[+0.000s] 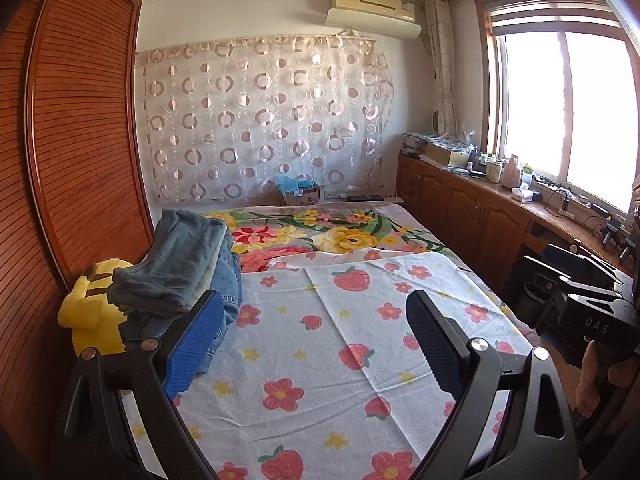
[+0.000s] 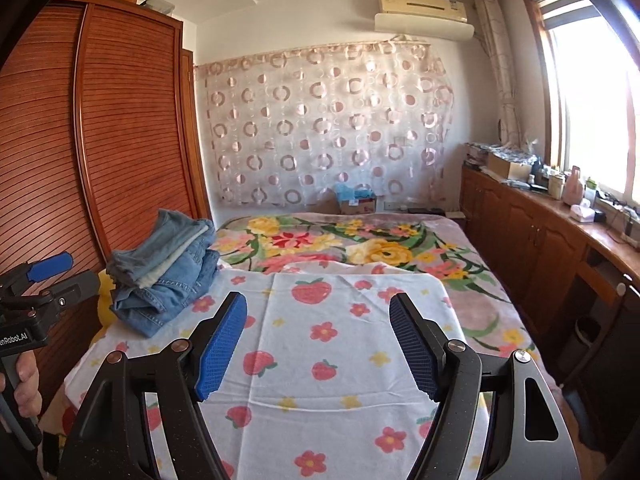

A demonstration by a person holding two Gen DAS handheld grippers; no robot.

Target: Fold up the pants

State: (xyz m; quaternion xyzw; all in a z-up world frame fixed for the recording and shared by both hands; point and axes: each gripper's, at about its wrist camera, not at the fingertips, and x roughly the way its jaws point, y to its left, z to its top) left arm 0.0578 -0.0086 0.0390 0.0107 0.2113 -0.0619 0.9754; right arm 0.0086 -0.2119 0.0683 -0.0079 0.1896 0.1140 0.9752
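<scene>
A stack of folded denim pants [image 1: 192,268] lies on the left edge of the bed, also seen in the right wrist view as the pants stack [image 2: 168,276]. My left gripper [image 1: 316,300] hangs open above the strawberry sheet [image 1: 320,360], its blue left pad just right of the stack, nothing between the fingers. My right gripper [image 2: 318,304] is open too, over the sheet [image 2: 320,360] and right of the stack, holding nothing. A hand carries each gripper: the left gripper's body [image 2: 36,292] and the right gripper's body [image 1: 592,304] show at the frame edges.
A yellow plush toy [image 1: 92,308] sits beside the stack by the slatted wooden wardrobe [image 1: 80,140]. A floral blanket [image 1: 320,236] covers the far half of the bed. Wooden cabinets [image 1: 480,208] with clutter run under the window on the right.
</scene>
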